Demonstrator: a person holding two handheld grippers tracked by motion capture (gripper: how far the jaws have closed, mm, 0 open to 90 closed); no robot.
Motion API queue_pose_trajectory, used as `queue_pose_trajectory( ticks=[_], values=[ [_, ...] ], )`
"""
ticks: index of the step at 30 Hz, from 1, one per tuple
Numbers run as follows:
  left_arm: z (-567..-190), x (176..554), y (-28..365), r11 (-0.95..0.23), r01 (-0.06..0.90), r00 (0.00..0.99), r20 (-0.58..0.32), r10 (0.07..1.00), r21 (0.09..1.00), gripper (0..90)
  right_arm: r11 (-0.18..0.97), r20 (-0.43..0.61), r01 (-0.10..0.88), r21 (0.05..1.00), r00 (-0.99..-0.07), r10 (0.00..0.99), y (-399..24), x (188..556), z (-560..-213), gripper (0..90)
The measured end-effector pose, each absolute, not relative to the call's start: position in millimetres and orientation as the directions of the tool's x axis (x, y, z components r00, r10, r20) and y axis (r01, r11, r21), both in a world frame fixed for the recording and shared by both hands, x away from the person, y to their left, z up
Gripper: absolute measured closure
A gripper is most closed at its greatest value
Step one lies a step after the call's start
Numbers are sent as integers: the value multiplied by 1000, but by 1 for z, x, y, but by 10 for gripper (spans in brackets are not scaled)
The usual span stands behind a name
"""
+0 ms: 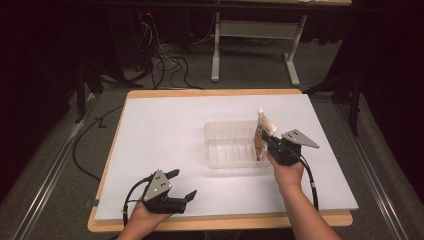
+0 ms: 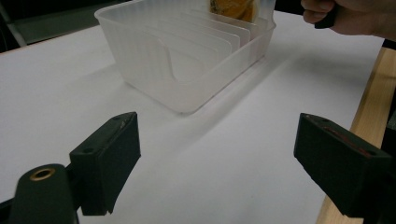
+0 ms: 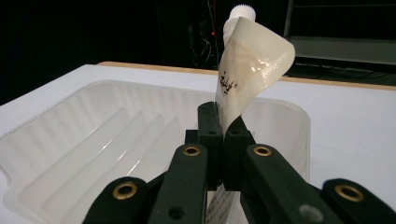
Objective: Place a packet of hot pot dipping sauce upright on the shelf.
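Two black hand-held grippers [image 1: 181, 184] [image 1: 263, 135] with brass-ringed screw holes, grey three-cornered top plates, trailing black cables.

A soft spouted pouch [image 3: 250, 74] stands upright, white cap on top, inside the right end of the clear ribbed tub [image 1: 225, 145], pinched by the right tool [image 3: 219, 135].

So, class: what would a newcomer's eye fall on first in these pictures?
Probably the spouted pouch, held upright in the shut right claw over the right end of the clear ribbed tub on the white sheet. Then the left claw, gaping open near the table's front edge.
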State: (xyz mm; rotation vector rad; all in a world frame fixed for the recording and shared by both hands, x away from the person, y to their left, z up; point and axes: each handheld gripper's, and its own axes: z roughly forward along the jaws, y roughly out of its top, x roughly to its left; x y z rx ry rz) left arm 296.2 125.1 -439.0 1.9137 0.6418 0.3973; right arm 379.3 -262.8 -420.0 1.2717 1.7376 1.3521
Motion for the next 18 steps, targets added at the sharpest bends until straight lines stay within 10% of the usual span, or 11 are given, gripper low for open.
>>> queue_pose_trajectory(
  ticks=[18],
  values=[
    [-439,296,126,-330,254,803,-8,597,909,150,57,82,328,943,-396,915,-263,362,-429,893]
  ],
)
